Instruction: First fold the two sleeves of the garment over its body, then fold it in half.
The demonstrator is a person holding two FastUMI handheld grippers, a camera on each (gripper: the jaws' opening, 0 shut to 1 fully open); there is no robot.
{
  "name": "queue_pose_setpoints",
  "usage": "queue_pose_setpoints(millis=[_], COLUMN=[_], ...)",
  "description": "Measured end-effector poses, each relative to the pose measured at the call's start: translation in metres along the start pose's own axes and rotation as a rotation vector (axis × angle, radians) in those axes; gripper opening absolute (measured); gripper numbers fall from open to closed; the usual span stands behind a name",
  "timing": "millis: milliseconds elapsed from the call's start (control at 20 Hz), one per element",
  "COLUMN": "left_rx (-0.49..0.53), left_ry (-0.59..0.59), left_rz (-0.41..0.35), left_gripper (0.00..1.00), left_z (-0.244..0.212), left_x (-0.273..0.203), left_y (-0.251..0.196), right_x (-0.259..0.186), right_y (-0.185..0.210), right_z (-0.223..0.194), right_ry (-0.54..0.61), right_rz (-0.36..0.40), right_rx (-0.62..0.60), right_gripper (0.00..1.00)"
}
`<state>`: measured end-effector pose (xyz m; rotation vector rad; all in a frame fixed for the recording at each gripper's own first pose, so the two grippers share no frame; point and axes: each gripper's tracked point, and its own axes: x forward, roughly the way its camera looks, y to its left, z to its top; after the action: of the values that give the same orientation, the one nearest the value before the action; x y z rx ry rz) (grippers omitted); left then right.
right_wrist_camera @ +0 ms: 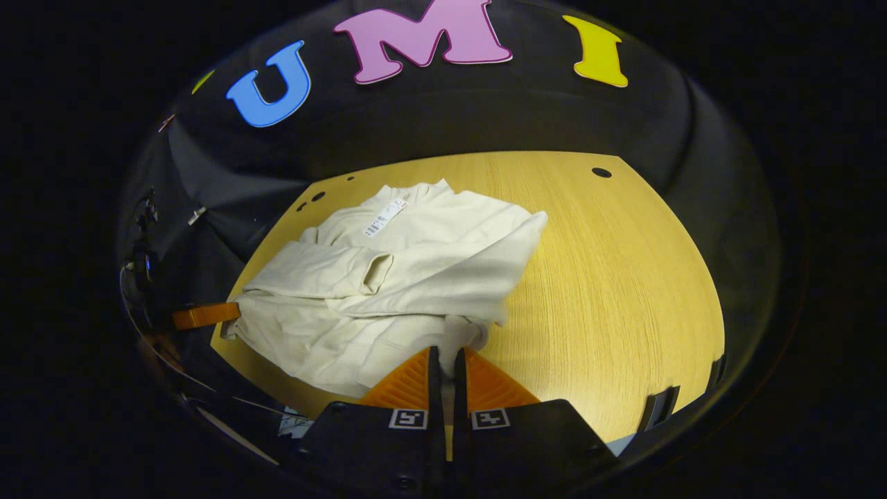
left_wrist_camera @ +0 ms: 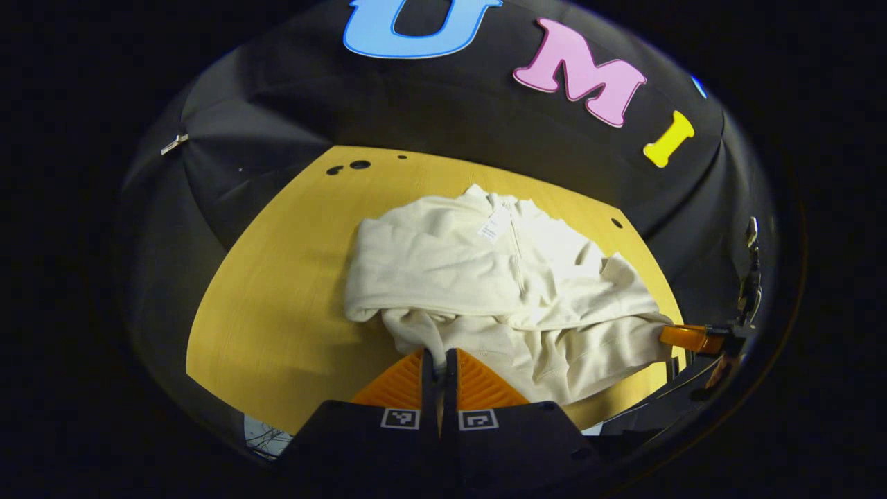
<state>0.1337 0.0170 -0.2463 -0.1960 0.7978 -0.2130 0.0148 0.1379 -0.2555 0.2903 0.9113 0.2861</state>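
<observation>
A cream garment [left_wrist_camera: 499,284] lies on the yellow wooden table [left_wrist_camera: 277,305], collar and white tag at the far end, both sleeves folded across its body. My left gripper [left_wrist_camera: 436,355] is shut on the near hem at one corner, with cloth pinched between its fingers. In the right gripper view the garment [right_wrist_camera: 388,284] lies left of centre, and my right gripper [right_wrist_camera: 447,357] is shut on the hem at the other near corner. Each gripper also shows in the other's view, at the garment's edge: the right gripper [left_wrist_camera: 686,337] and the left gripper [right_wrist_camera: 204,315].
Bare table [right_wrist_camera: 610,277] stretches to the right of the garment in the right gripper view, and to its left in the left gripper view. Small dark holes [left_wrist_camera: 359,164] mark the far table corners. The black booth wall [left_wrist_camera: 443,111] stands close behind the table.
</observation>
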Motion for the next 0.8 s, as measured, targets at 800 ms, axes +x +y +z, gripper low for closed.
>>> queue_pose_setpoints(millis=[800], left_rx=[-0.172], left_ry=[-0.076], left_rz=[0.091], left_gripper=[0.06], left_z=[0.078], left_x=[0.052], left_y=[0.025], right_x=[0.057], right_y=[0.002], right_z=[0.097], right_ry=[-0.152], right_rz=[-0.003], right_rx=[0.165], right_gripper=[0.08])
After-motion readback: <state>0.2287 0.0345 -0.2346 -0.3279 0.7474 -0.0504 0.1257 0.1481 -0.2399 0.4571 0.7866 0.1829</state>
